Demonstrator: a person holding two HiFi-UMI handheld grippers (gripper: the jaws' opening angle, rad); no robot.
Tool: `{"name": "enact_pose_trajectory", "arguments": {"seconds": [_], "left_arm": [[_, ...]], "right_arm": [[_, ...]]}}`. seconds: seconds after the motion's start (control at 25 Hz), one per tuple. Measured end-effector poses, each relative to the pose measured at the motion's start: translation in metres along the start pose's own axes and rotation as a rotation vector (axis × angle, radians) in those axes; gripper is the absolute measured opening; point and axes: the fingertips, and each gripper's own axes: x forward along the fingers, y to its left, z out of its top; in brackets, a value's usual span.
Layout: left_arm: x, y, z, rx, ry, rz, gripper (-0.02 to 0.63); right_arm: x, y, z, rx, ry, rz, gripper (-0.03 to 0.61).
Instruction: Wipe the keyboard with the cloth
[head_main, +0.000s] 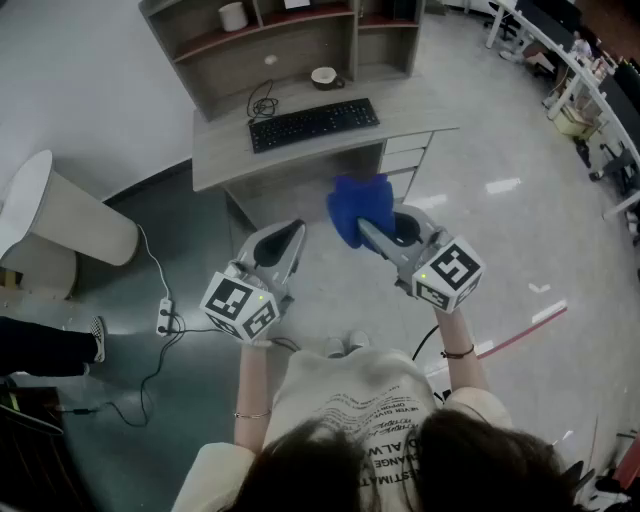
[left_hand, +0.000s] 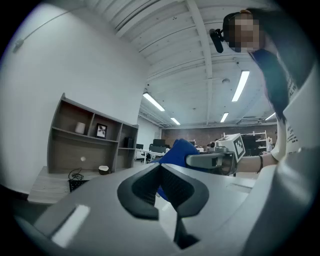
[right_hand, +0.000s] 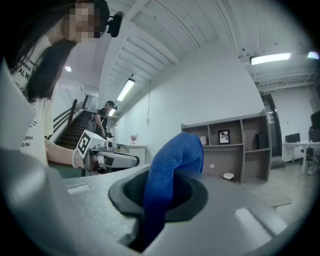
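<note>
So: left gripper (head_main: 291, 238) hangs short of the desk (head_main: 215, 160), jaws together, holding nothing. Keyboard (head_main: 313, 123) lies mid-desk, untouched, long axis along the desk's front edge, right end angled slightly back. Right gripper (head_main: 371, 233), also short of the desk, is clamped on the cloth (head_main: 360, 205). Wiping looks not yet begun; all remains.

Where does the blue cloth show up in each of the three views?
Head view: blue cloth at centre, clamped in the right hand-held gripper.
Left gripper view: centre, just beyond the jaws.
Right gripper view: centre, rising from between its jaws.
Shared landmark: the shelf unit.
</note>
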Motion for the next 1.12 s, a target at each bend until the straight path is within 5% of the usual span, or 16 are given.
{"name": "enact_pose_trajectory", "arguments": {"seconds": [1.12], "left_arm": [[0.037,-0.025,-0.008,0.043,0.050,0.026,-0.003]], "right_arm": [[-0.030,-0.034,0.012,0.051,-0.079,0.058,0.052]]}}
